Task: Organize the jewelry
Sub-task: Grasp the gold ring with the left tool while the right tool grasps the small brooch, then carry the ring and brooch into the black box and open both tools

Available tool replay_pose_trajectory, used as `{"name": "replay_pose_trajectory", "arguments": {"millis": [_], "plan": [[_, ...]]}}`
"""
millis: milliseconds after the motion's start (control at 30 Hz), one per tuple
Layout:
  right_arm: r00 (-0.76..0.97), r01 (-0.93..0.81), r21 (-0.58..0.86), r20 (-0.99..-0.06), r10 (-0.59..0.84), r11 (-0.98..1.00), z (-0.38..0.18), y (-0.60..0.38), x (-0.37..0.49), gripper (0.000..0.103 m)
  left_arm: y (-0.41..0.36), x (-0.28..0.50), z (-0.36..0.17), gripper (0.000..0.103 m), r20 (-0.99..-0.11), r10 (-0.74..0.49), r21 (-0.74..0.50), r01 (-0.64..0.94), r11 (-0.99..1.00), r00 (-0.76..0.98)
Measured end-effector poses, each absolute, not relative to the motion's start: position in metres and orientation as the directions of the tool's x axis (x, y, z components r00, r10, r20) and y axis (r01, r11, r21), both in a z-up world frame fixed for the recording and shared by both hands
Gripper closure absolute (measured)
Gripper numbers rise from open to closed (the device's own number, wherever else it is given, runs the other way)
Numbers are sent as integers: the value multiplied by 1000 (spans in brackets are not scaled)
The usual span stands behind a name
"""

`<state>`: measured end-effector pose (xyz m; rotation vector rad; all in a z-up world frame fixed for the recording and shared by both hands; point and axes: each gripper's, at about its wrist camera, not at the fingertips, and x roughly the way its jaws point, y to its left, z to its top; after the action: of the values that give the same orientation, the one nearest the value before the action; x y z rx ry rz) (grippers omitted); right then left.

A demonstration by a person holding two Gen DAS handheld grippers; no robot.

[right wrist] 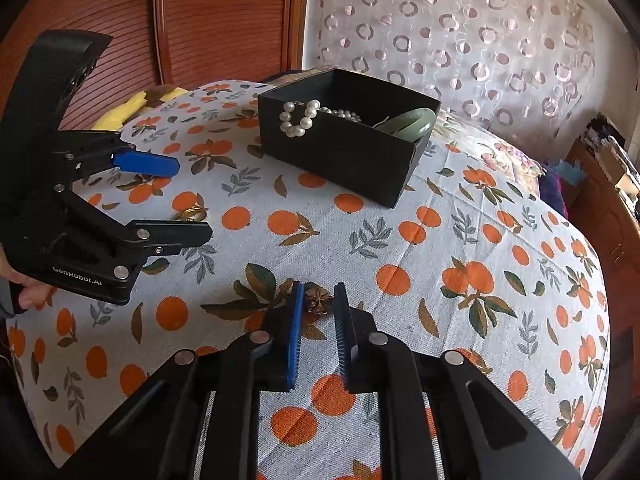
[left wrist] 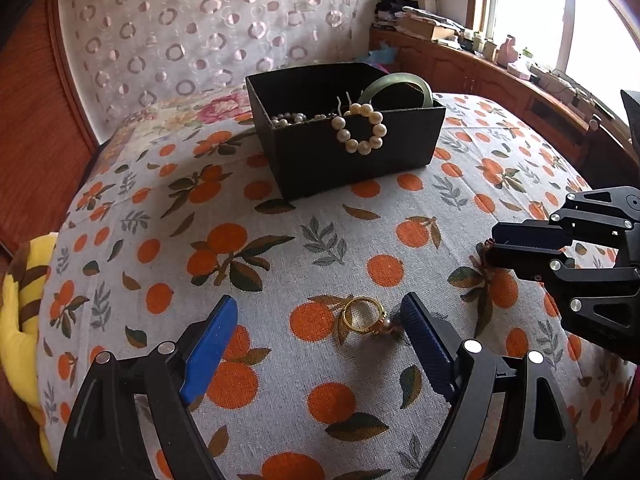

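A black box point(left wrist: 352, 160) point(right wrist: 340, 148) stands on the orange-print cloth. A pearl bracelet point(left wrist: 362, 128) point(right wrist: 298, 118) hangs over its rim, and a green bangle point(left wrist: 396, 86) point(right wrist: 412, 122) and pearl strands lie inside. My left gripper point(left wrist: 318, 316) point(right wrist: 192, 200) is open, with a gold ring with a pearl point(left wrist: 364, 316) point(right wrist: 194, 214) lying on the cloth between its fingers, close to the right one. My right gripper point(right wrist: 318, 292) point(left wrist: 490, 242) has its jaws narrowly apart around a small bronze flower piece point(right wrist: 318, 300) on the cloth; I cannot see contact.
The table point(left wrist: 280, 240) is round and drops off at its edges. A yellow cushion point(left wrist: 20, 312) lies off the left edge. A wooden cabinet point(left wrist: 500, 76) with clutter runs under the window. A patterned curtain point(left wrist: 200, 32) hangs behind.
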<state>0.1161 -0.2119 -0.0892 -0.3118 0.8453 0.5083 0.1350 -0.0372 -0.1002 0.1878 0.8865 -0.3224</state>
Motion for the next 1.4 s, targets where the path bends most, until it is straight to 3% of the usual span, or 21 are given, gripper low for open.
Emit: {"name": "replay_pose_trajectory", "arguments": {"millis": [267,433,1067,1400], "plan": [[542,-543,-32,-777,321,839,-89,-215,119,86,-45,125,-98,51,-775,-243,12,398,917,583],[543,-543,-34,-776,320,839,-89,-215,118,86,-50,122,-96,81,-773,-256,13,417,909,580],[527,-548,-22,-786,324,836,-88,-216,120,87,-41,102,-71,81,-717,-279,-14,387,922,639],[599,-544,-31,-714,362,838,-48,-219,109,87,-33,100,-46,81,-670,-286,-24,365,931,685]]}}
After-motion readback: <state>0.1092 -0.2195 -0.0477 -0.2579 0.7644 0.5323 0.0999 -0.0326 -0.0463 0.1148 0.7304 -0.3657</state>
